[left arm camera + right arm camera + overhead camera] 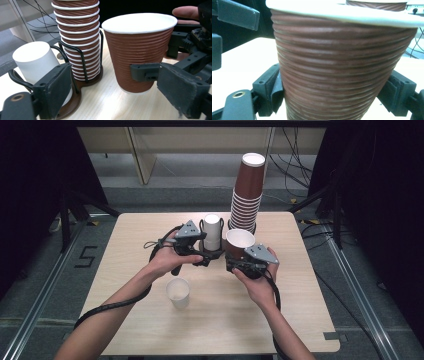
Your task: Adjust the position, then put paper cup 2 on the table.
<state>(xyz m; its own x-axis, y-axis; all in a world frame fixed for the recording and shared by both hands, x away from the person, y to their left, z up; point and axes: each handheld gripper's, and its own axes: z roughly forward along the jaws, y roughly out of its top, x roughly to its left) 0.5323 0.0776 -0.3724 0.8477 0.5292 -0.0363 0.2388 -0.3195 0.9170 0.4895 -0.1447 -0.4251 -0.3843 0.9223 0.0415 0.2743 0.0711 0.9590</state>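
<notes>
The right gripper (239, 257) clamped the brown cup (240, 241) low, to be lowered upright; the left gripper (209, 256) stood open, empty, beside the cup rack (82, 82).

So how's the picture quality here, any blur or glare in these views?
Right gripper view: the brown cup sits so close it looks soft, its white rim blown out. Left gripper view: sharp, the near jaws slightly soft. High view: evenly lit table, dark surroundings.

Ribbed brown paper cup (138, 53) (white inside) upright, just above the table.
</notes>
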